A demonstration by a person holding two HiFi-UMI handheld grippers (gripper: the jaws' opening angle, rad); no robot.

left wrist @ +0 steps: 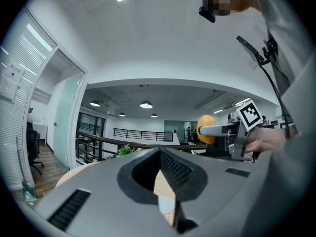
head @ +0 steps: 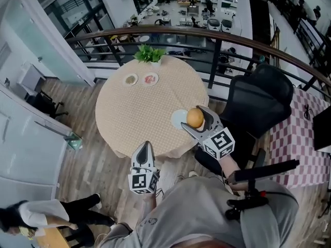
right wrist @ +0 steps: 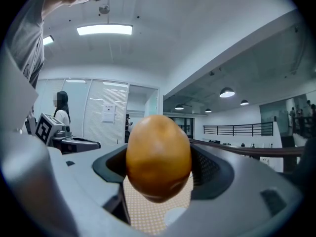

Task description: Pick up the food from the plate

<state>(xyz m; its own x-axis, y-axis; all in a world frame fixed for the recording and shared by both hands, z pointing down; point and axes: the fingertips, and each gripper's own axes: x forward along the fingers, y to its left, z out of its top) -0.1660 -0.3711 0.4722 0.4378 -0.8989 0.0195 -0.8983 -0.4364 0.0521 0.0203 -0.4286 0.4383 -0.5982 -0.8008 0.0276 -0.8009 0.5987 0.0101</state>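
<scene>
Right gripper [head: 192,117] has its jaws spread wide and clamped on the round orange-brown food piece [right wrist: 158,154], holding it above the white plate [head: 177,119] at the near right edge of the round table [head: 129,112]. Left gripper [head: 144,148] hangs at the table's near edge, jaws pinched together on nothing.

Right tool [head: 192,118] raised, gripping food [right wrist: 158,157] (jaws wide), left tool [head: 144,148] seemingly closed, low

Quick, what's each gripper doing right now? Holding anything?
Left gripper: closed, holding nothing.
Right gripper: closed on the round orange-brown food.
</scene>
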